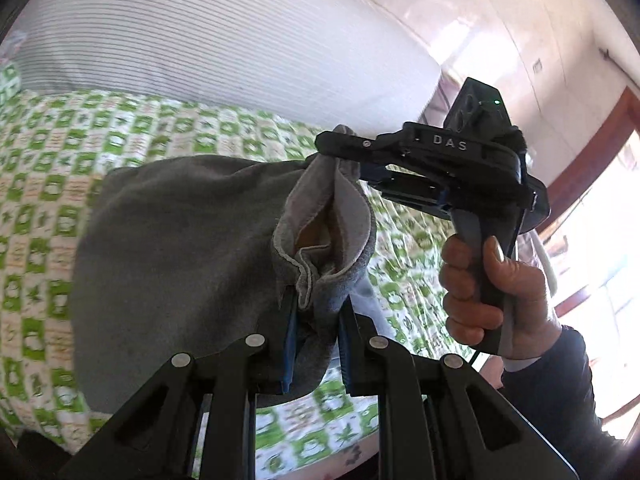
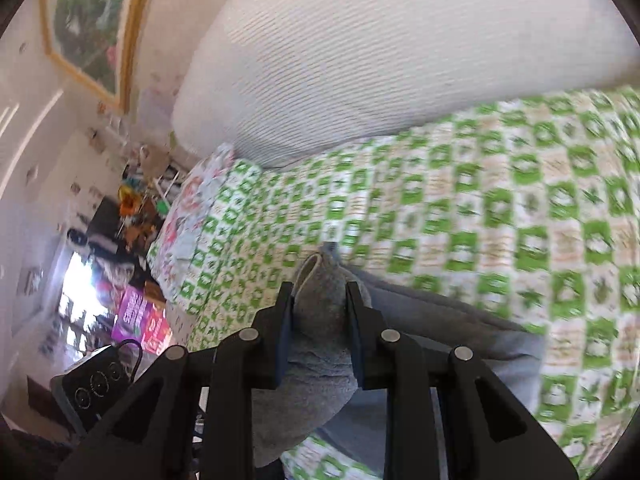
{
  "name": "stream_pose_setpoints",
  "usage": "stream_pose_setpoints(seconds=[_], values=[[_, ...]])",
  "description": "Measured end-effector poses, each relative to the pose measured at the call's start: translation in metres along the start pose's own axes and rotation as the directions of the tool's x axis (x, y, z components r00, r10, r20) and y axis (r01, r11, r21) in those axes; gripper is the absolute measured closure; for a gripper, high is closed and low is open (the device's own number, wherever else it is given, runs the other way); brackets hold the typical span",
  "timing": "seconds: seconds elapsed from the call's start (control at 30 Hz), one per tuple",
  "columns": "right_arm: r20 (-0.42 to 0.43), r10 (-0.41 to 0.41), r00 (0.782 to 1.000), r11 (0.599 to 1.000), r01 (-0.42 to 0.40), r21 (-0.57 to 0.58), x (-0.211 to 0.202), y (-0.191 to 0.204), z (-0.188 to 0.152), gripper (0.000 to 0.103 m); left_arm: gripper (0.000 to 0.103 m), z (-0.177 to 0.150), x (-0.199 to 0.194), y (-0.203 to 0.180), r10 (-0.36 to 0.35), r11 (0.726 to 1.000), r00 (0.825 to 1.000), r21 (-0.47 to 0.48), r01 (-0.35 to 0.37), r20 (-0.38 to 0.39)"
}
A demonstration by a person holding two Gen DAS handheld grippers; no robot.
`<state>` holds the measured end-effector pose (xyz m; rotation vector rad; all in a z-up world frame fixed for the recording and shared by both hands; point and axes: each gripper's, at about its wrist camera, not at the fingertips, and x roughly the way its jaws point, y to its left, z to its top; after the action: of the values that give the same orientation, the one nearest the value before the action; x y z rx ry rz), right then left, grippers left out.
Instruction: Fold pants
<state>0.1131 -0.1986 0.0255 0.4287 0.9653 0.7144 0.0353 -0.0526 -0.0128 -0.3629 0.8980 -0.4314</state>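
Pants carried over bed, slip risk at both grips.
Left gripper (image 1: pixel 316 320) and right gripper (image 1: pixel 340 156) jaws are nearly closed, each clamped on bunched edge of grey pants (image 1: pixel 180 248), held above green quilt (image 1: pixel 52 184); thin bite may be lost, fold skewed.

Two fisheye views are taken from just behind each claw, looking forward and down along its fingers. The left claw (image 1: pixel 316 320) is seen very close at the bottom of its view, facing the bed (image 1: pixel 60 152) and white pillow (image 1: pixel 208 40); the right claw (image 2: pixel 320 312) is seen likewise. The bed, pillow and grey pants (image 1: pixel 180 248) are shared by both.
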Motion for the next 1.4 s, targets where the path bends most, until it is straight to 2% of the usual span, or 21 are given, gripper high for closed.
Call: stream_pose_setpoints(seconds=[0.23,0.47,0.6,0.73,0.77,0.8,0.87,0.93,0.97,1.1,1.17,1.27,1.33,1.4], values=[[0.042,0.025,0.999,0.994,-0.029,0.102,-0.021,-0.062,-0.009,0.077,0.086,0.001,0.037,-0.027,0.007,0.998,0.999,0.062,-0.004,-0.046],[0.041,-0.012,0.999,0.981,0.004,0.195,-0.020,-0.110,-0.029,0.075,0.085,-0.015,0.076,-0.042,0.019,0.993,0.990,0.117,-0.002,-0.142],[0.070,-0.011,0.997,0.970,-0.007,0.245,-0.031,-0.126,-0.041,0.070,0.083,-0.020,0.081,-0.043,0.007,0.991,0.988,0.136,0.014,-0.152],[0.112,-0.061,0.992,0.964,0.029,0.265,-0.054,-0.131,-0.049,0.070,0.083,-0.021,0.078,-0.050,0.001,0.989,0.990,0.149,0.020,-0.139],[0.116,-0.066,0.991,0.962,0.033,0.271,-0.058,-0.132,-0.050,0.070,0.079,-0.021,0.077,-0.051,-0.001,0.988,0.989,0.154,0.023,-0.145],[0.120,-0.074,0.990,0.960,0.038,0.276,-0.063,-0.132,-0.051,0.070,0.076,-0.021,0.077,-0.051,-0.008,0.988,0.988,0.152,0.032,-0.153],[0.133,-0.090,0.987,0.957,0.049,0.287,-0.077,-0.128,-0.055,0.068,0.057,-0.024,0.067,-0.046,-0.058,0.989,0.984,0.124,0.080,-0.169],[0.162,-0.096,0.982,0.959,0.047,0.280,-0.093,-0.120,-0.061,0.053,0.044,-0.026,0.055,-0.042,-0.096,0.988,0.980,0.100,0.115,-0.175],[0.175,-0.105,0.979,0.961,0.055,0.270,-0.098,-0.114,-0.064,0.050,0.040,-0.028,0.042,-0.037,-0.105,0.987,0.981,0.107,0.123,-0.163],[0.183,-0.079,0.980,0.980,0.043,0.195,-0.110,-0.077,-0.080,0.050,0.038,-0.034,0.006,-0.021,-0.064,0.986,0.990,0.142,0.082,-0.129],[0.162,-0.078,0.984,0.989,0.055,0.141,-0.107,-0.054,-0.091,0.050,0.034,-0.037,-0.014,-0.002,-0.005,0.987,0.994,0.161,0.023,-0.110],[0.117,-0.123,0.986,0.990,0.114,0.080,-0.095,-0.029,-0.110,0.050,0.032,-0.037,-0.026,0.023,0.084,0.981,0.992,0.182,-0.066,-0.093],[0.091,-0.186,0.978,0.982,0.182,0.051,-0.083,-0.019,-0.121,0.050,0.032,-0.038,-0.032,0.042,0.126,0.978,0.987,0.178,-0.107,-0.096],[0.077,-0.218,0.973,0.976,0.216,0.032,-0.074,-0.014,-0.129,0.050,0.032,-0.039,-0.032,0.058,0.156,0.977,0.982,0.165,-0.137,-0.106]])
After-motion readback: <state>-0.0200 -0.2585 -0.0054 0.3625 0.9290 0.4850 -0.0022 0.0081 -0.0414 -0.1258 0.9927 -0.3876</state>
